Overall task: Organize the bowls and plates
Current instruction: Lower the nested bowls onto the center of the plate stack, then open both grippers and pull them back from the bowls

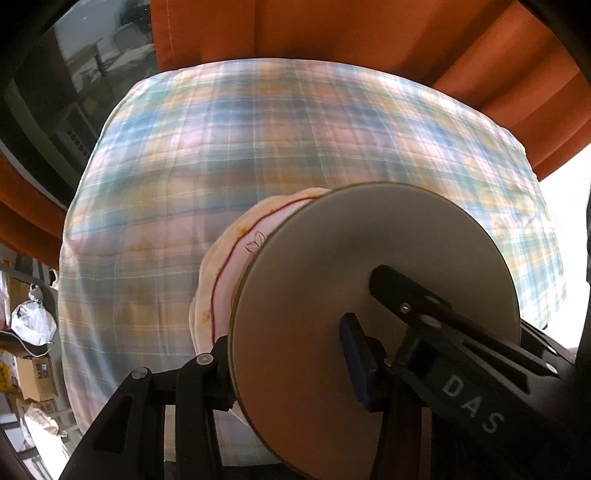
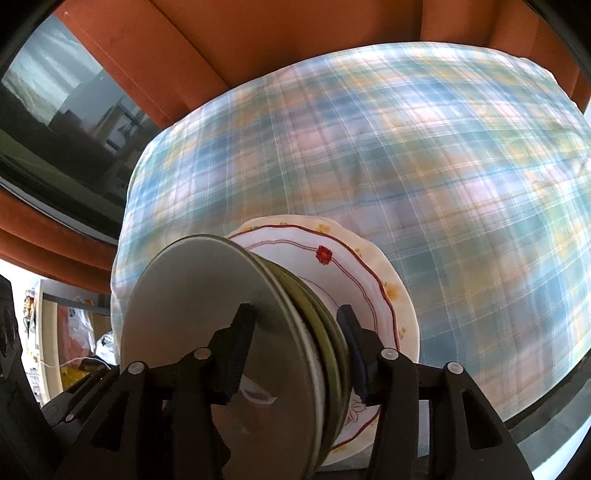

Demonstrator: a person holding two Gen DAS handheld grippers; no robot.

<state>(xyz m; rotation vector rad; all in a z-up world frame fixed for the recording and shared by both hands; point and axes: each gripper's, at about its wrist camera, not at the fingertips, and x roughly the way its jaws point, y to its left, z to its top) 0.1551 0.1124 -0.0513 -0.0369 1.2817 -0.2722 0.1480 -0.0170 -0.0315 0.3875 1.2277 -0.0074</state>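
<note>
- Far left, a dark window (image 1: 92, 55) sits beside an orange curtain (image 1: 332, 29). Cardboard boxes (image 1: 37, 373) stand low down at the left edge.
- The counter (image 1: 258, 129) is covered in a pastel plaid cloth and runs from left to right under the curtain.
- The left tongs (image 1: 286, 343) straddle the stack of plates (image 1: 332, 277) at the near side of the counter. Their blue pad lies on the broad grey face. The other finger is hidden behind the stack, so they seem closed on the stack rather than plainly so.
- The stack stands on edge, with its faces turned left and right.
- In the right wrist view the grey plate (image 2: 192, 295) is on the left. The olive green plates (image 2: 325, 325) are in the middle. The white floral plate (image 2: 332, 266), with its red rim line, is on the right.
- The right tongs (image 2: 295, 317) grip the same stack. One pad presses the grey plate and the other is tucked between the green plates and the floral plate.
</note>
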